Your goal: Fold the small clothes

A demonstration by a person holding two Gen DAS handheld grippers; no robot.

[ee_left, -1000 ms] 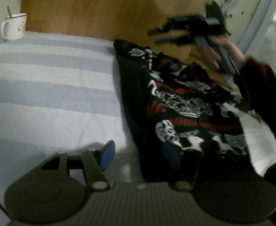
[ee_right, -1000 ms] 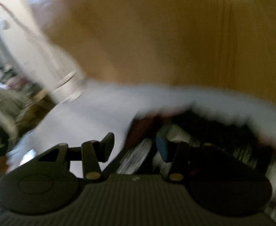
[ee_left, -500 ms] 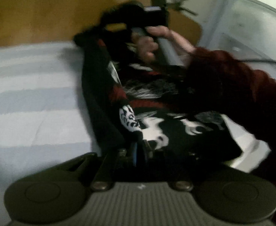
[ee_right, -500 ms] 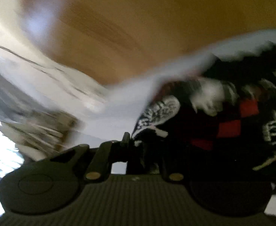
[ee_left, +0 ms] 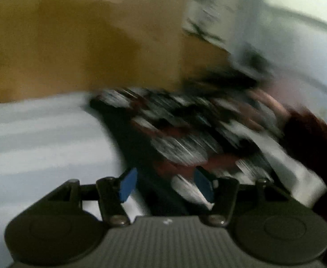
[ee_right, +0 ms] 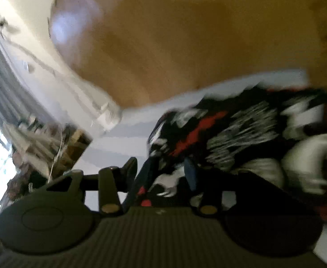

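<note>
Two claws in shot here, and both frames are pretty smeared with blur, so take the fine detail loosely.

The left claw (ee_left: 166, 184) has its blue pads (ee_left: 128, 184) spread apart, and the jaws have just been opening. The near edge of the garment (ee_left: 185, 134) sits in the gap between them, but the pads don't look pressed onto it. That garment is a black piece of clothing with white and red print, lying on a striped sheet (ee_left: 40, 138) in pale grey and white, on what looks like a bed. It's over toward the right side of the sheet in the left wrist view, with a wooden board (ee_left: 85, 40) behind it. At the far right of that view you can make out a blurred hand (ee_left: 268, 102) and a dark red sleeve (ee_left: 308, 138) by the far end of the garment.

The right claw (ee_right: 161, 174) is also spread, jaws just been opening too. The garment (ee_right: 241, 134) is bunched in front of it, and a fold of the fabric hangs between the fingers (ee_right: 130, 172); can't tell if it's touching either one. The sheet (ee_right: 123, 138) shows to the left of it.
</note>
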